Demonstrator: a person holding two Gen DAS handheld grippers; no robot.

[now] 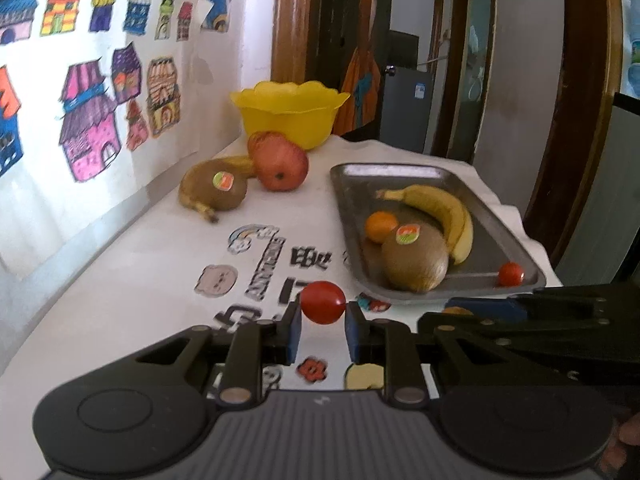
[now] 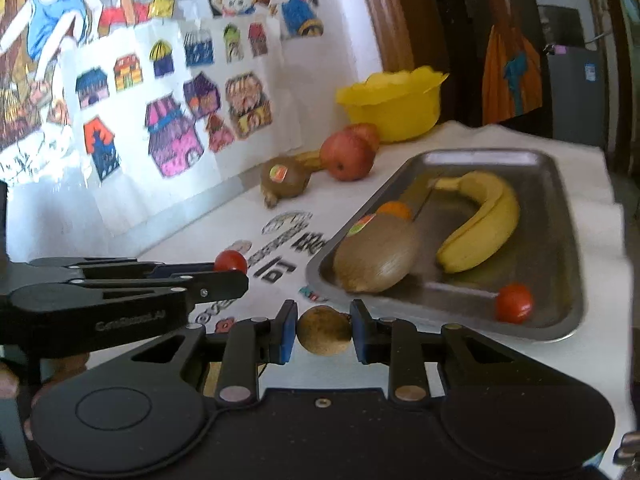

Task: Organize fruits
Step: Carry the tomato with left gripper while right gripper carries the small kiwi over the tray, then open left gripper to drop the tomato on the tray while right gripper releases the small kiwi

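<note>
My left gripper (image 1: pixel 323 322) is shut on a red cherry tomato (image 1: pixel 323 302), held above the white table just left of the metal tray (image 1: pixel 400 170). My right gripper (image 2: pixel 324 332) is shut on a small round brown fruit (image 2: pixel 325 330) at the tray's (image 2: pixel 480 155) near left corner. The tray holds a banana (image 2: pixel 484 220), a kiwi (image 2: pixel 376 258), a small orange (image 2: pixel 394 209) and another cherry tomato (image 2: pixel 514 303). In the right wrist view the left gripper (image 2: pixel 228 270) sits to the left with its tomato (image 2: pixel 231 261).
By the wall lie a stickered kiwi (image 1: pixel 218 186), a spotted banana (image 1: pixel 236 164) and two apples (image 1: pixel 280 166), with a yellow bowl (image 1: pixel 288 114) behind them. Stickers cover the tabletop. Drawings hang on the left wall; a doorway is at the right.
</note>
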